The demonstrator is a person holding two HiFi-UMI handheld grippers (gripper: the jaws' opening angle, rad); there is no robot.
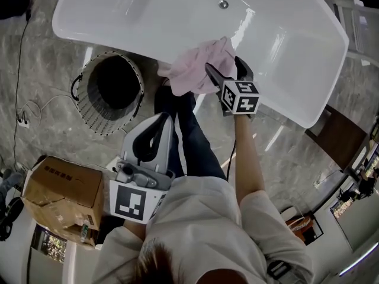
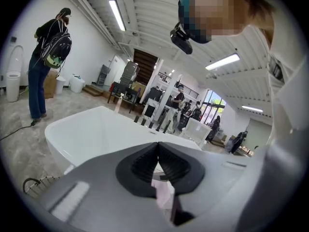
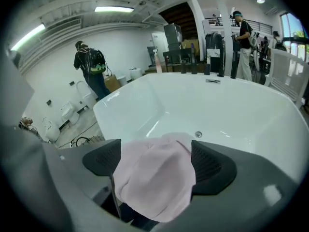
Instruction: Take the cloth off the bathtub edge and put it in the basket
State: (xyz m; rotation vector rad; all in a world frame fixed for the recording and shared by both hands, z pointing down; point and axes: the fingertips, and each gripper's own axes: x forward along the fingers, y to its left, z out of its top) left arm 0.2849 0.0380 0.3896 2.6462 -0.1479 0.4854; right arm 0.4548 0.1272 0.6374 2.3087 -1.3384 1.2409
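A pale pink cloth (image 1: pixel 195 70) lies bunched on the near edge of the white bathtub (image 1: pixel 148 10). My right gripper (image 1: pixel 227 68) reaches down over that edge, its jaws spread wide on either side of the cloth (image 3: pixel 154 182). In the right gripper view the dark pads (image 3: pixel 212 163) flank the cloth without squeezing it. The round wire basket (image 1: pixel 83 93) stands on the floor left of the cloth, beside the tub. My left gripper (image 1: pixel 167 116) hangs lower, near the person's legs. Its pads (image 2: pixel 145 166) meet at the tip with nothing between them.
A cardboard box (image 1: pixel 59 188) sits on the floor at lower left, with cables (image 1: pixel 29 111) near the basket. The person's legs (image 1: pixel 186 135) stand between tub and basket. A brown stand (image 1: pixel 337 138) is right of the tub. A person with a backpack (image 2: pixel 48 57) stands farther off.
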